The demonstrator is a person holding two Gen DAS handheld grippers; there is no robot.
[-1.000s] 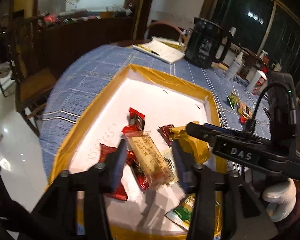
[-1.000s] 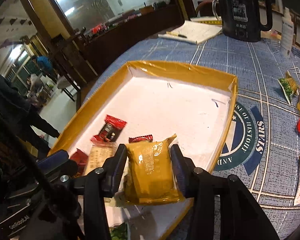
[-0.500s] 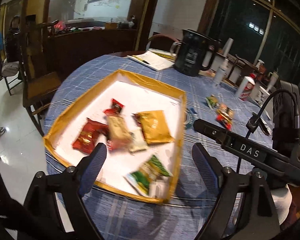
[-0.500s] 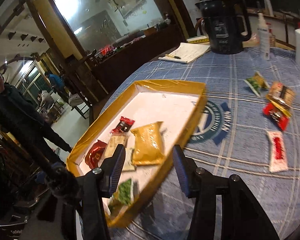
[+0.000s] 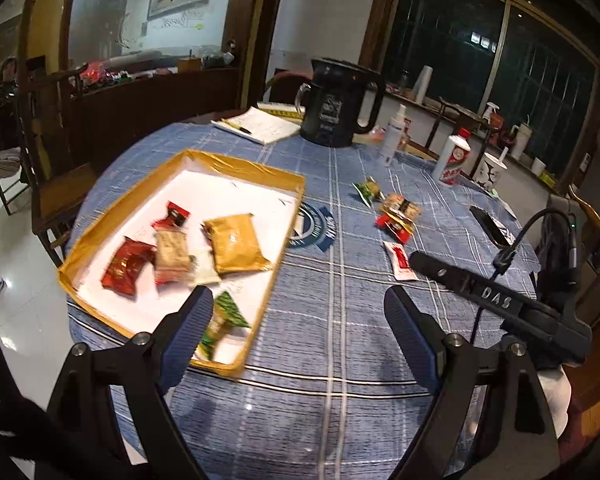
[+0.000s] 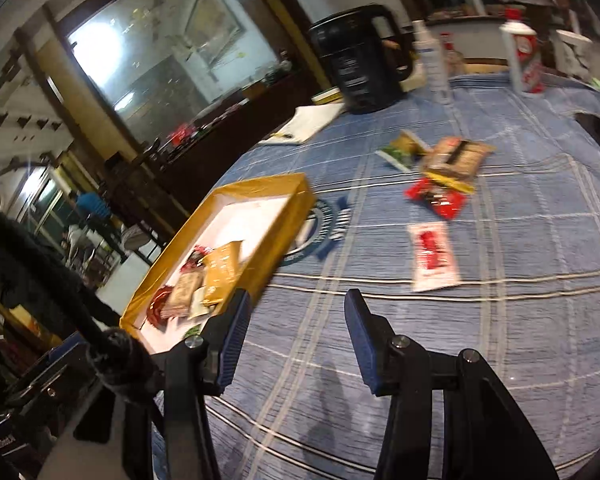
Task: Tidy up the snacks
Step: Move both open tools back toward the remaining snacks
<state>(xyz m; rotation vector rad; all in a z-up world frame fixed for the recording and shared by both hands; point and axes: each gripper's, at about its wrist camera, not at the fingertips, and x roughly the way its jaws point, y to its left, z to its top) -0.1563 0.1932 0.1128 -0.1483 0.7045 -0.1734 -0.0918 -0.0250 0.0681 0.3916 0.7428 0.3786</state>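
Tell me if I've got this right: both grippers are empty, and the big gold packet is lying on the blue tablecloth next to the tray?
Not quite. The left gripper and right gripper are empty, but the gold packet lies inside the tray, among the other snacks, not on the tablecloth. The left wrist view shows it.

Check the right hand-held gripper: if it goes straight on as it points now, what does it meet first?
Probably bare blue tablecloth; the right hand-held gripper is open and empty. The white-and-red snack packet lies just right of that line, depth unclear.

Bare tablecloth [image 5: 332,360] at 6 o'clock is left passable. Tray [image 5: 284,236] is set at 9 o'clock, loose packets [image 5: 396,220] at 1 o'clock, black jug [image 5: 336,104] at 12 o'clock.
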